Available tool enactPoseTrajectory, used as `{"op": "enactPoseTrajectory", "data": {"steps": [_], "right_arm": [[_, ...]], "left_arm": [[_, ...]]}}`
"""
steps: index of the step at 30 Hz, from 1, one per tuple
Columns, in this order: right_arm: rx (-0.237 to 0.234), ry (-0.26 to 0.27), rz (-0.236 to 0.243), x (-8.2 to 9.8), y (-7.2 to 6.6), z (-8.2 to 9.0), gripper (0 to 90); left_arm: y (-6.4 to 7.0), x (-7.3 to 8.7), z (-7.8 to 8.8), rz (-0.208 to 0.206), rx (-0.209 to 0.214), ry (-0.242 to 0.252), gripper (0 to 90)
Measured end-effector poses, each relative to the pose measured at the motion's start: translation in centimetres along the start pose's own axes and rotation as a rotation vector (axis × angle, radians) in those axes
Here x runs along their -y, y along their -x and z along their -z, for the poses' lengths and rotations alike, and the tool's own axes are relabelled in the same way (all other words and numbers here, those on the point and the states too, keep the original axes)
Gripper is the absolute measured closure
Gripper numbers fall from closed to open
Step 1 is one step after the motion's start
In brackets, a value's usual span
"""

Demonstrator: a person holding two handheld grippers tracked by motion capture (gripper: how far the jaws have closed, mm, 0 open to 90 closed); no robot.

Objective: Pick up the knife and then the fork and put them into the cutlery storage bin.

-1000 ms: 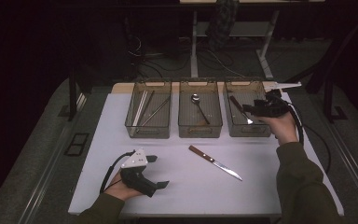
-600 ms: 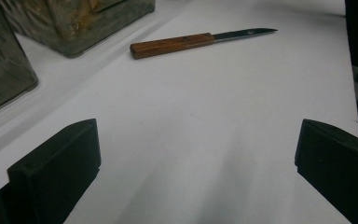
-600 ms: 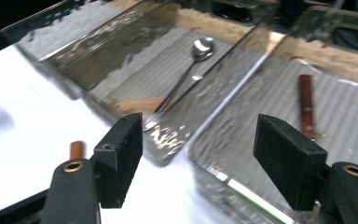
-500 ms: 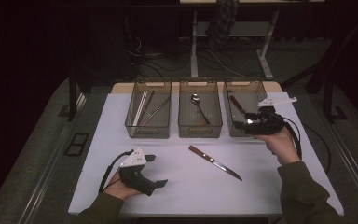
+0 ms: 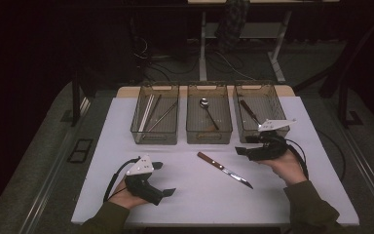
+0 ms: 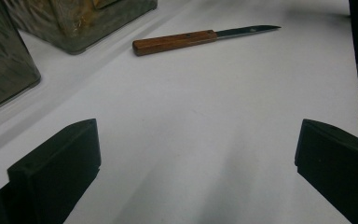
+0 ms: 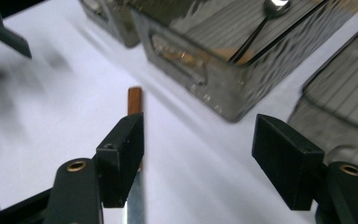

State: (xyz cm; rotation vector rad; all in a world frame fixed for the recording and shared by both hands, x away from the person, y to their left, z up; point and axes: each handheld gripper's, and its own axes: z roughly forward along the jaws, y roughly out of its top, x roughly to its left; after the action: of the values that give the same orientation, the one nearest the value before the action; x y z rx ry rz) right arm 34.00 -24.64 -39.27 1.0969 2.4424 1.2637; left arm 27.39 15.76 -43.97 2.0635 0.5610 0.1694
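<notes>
Resting at lower left of high view, left gripper [image 5: 158,179] released, empty. Knife [image 5: 224,169] flat at frame centre, long axis diagonal, handle upper left, blade lower right. Right gripper [image 5: 243,150] released, empty, just right of handle; nearer hand.

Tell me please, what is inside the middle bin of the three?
Inside the middle bin lies one spoon, bowl toward the far end, handle pointing to the near wall. Brownish marks show on the floor by that wall. In the right gripper view the near wall hides the low part.
</notes>
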Motion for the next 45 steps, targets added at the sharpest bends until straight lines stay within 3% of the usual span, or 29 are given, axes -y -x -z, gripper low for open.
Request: {"op": "enactPoseTrajectory", "data": {"steps": [9,17,23,26,35,41,45], "right_arm": [[-0.046,-0.063,0.033,0.2,-1.6,-1.5,40.5],[-0.084,-0.171,0.083,-0.2,-3.1,-3.6,52.1],[-0.065,-0.25,0.134,-0.6,-4.0,-5.3,59.1],[-0.086,-0.286,0.141,-0.8,-4.1,-6.2,62.6],[-0.085,-0.435,0.172,-1.3,-4.4,-7.8,67.0],[-0.069,-0.533,0.223,-2.0,-4.9,-8.8,71.8],[-0.054,-0.626,0.232,-3.0,-5.2,-9.5,72.5]], "left_arm": [[0.1,-0.1,-0.1,-0.002,0.007,0.002,0.0],[0.1,0.0,0.0,-0.002,0.005,0.001,0.0],[0.1,-0.1,0.0,-0.001,0.005,0.001,0.0],[0.1,-0.1,0.0,-0.002,0.004,0.001,0.0],[0.2,-0.1,0.0,-0.002,0.005,0.005,0.0],[0.2,-0.1,0.0,-0.007,0.006,0.006,0.0],[0.2,-0.1,0.1,-0.007,0.007,0.008,0.0]]}}
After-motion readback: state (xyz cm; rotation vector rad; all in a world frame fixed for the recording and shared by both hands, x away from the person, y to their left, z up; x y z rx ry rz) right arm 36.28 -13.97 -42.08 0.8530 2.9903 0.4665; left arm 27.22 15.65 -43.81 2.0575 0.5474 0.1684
